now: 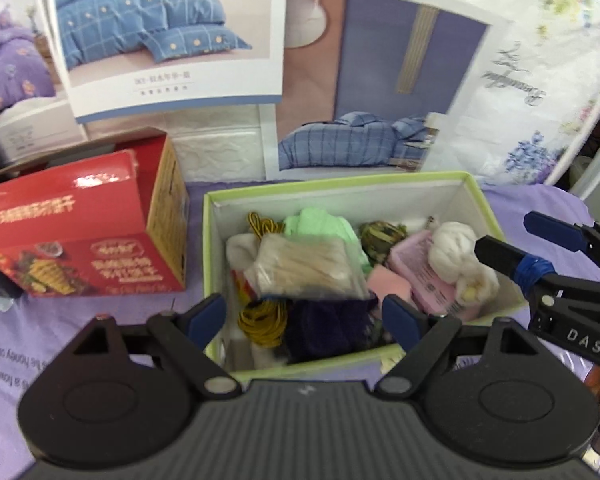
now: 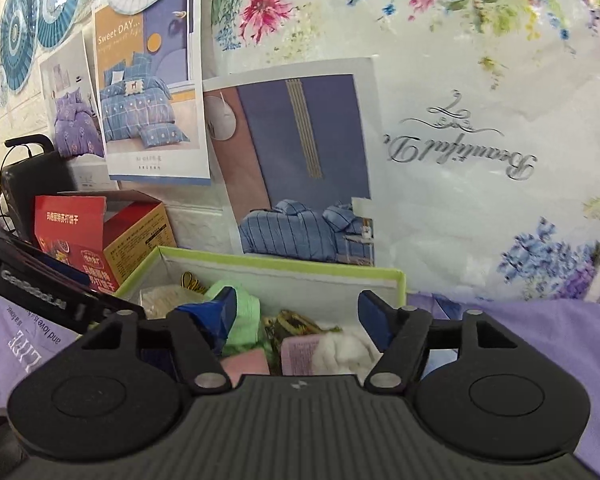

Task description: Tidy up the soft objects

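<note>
From the left wrist, the left gripper hung over the near end of the green box, its jaws wide apart and gripping nothing. Below them lay a clear bag of pale sticks, a yellow cord and a dark purple cloth, all inside the box. The white yarn sat at the right end, with the right gripper just beside it, jaws parted and nothing between them. A red carton stood left of the box, apart from it. The box was packed tight; closing here could catch the cord or the bag along with the cloth, and a lift might then drag neighbours over the rim.

From the right wrist, the right gripper's jaws stood apart above the box's contents: a green cloth, a pink pad and the yarn lay beneath, none pinched. A scrap of blue tape hung loose on the left finger and could snag soft fibres. The left gripper's black arm crossed close at the left; with both tools over one small box, a careless reach could knock them together or shove the box along the purple sheet.
</note>
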The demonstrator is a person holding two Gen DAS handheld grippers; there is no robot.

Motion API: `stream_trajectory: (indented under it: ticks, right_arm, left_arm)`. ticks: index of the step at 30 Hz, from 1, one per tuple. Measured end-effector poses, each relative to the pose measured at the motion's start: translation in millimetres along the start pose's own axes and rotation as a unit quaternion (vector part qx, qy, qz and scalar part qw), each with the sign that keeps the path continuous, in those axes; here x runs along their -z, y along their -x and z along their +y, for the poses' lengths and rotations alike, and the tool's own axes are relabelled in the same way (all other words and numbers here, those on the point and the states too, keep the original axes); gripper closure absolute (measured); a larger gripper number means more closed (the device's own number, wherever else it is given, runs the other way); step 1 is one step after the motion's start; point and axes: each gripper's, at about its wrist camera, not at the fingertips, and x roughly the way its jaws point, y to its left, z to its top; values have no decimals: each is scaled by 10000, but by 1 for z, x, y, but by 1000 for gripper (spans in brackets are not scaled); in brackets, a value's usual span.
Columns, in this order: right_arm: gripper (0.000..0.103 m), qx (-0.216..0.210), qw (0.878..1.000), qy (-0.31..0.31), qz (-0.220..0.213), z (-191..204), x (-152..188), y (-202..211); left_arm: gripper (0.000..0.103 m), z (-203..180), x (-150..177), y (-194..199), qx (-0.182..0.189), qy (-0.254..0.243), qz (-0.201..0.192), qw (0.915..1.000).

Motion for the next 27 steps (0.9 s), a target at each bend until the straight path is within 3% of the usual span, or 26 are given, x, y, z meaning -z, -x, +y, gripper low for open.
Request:
stream_trajectory:
  ticks: [6,11,18,21,27]
  right_arm:
    - [45,255,9995,-209,-19,2,26,59]
    - [45,694,9961,-543,52,15,60,109]
    - [44,1646,9806,-1009,337,43,106,154]
    - [44,1727,9794,-984,346,56,122,168]
    - [44,1752,9716,-1574,220,64,147,191]
  left_arm:
    - [18,-17,38,53,-113,-18,-473,9988]
    - [18,-38,84,90,-513,-96,-915,9944]
    - [18,-58,154,127,-656,48,-1293,9894]
    - [18,-65,178,136,-749,-3,-1365,9878]
    - [18,-72,214,141,-858,-47,-1294,9879]
